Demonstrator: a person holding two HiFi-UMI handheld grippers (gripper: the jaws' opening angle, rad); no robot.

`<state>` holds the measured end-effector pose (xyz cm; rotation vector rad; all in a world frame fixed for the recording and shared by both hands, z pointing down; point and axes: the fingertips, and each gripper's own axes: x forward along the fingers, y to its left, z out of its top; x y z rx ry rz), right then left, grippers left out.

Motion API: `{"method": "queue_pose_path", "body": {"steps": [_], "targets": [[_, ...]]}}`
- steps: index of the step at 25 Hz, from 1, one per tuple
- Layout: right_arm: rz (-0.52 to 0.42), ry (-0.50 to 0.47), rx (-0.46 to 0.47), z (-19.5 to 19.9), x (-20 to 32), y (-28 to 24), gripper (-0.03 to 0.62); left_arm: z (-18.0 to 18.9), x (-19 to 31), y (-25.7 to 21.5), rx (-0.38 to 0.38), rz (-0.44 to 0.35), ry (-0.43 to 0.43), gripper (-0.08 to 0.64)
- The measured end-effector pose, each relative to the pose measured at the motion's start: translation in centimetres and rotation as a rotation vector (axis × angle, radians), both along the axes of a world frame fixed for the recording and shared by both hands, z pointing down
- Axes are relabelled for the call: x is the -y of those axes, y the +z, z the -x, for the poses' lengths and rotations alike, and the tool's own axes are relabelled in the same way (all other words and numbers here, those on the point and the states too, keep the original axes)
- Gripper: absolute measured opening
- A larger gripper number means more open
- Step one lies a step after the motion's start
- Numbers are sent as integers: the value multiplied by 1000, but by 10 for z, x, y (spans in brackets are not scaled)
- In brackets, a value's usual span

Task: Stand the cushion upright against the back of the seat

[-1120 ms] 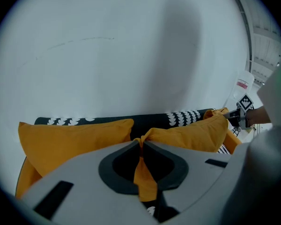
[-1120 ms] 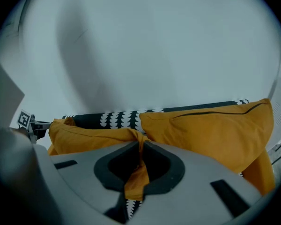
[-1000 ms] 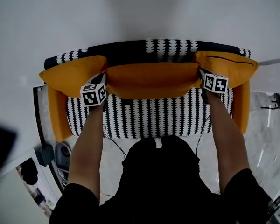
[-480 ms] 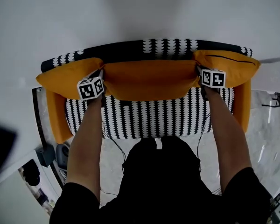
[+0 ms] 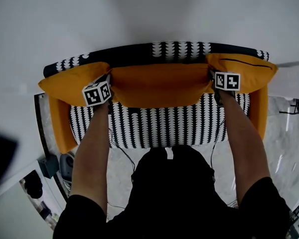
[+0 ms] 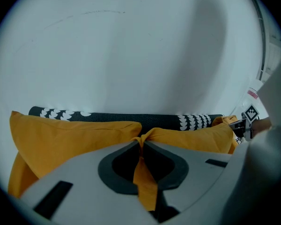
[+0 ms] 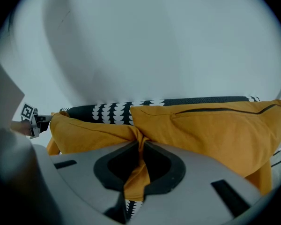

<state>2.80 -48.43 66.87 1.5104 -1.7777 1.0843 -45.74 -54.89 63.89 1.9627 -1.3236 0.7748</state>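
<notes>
My left claw point(image 6: 140, 143) and right claw point(image 7: 141, 146) each clench a corner of the orange cushion point(image 5: 162, 85), which stands on the seat point(image 5: 159, 126) against its patterned back point(image 5: 182, 49); a left side cushion point(image 5: 70, 81) and a right side cushion point(image 5: 249, 71) crowd its ends

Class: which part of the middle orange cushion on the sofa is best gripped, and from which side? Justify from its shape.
Its two end corners, approached from the front of the seat. The middle cushion is wide and soft; only its corners taper to fabric thin enough to pinch, as the left tool and right tool do now.
</notes>
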Motion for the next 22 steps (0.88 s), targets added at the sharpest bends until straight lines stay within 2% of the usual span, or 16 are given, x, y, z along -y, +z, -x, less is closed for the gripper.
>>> {"method": "queue_pose_path", "body": {"steps": [4,7,11,14,19,22], "targets": [[-13,-22,-38,0,-4,-6,57,5,-4,6,20,4,3,40],[-30,-4,-43,-3,-7,-12,61,8,-6,2,34,-8,12,58],[-52,38,-61,-13,-12,-23,153,16,-13,-9,60,-36,39,115],[-70,47,-71,-16,-18,-36,172,20,-18,-21,48,-55,58,133],[-167,84,-83,-21,-29,-76,172,23,-32,-48,15,-118,78,141],[-208,83,-65,-9,-46,-93,170,25,-44,-67,4,-161,92,141]]}}
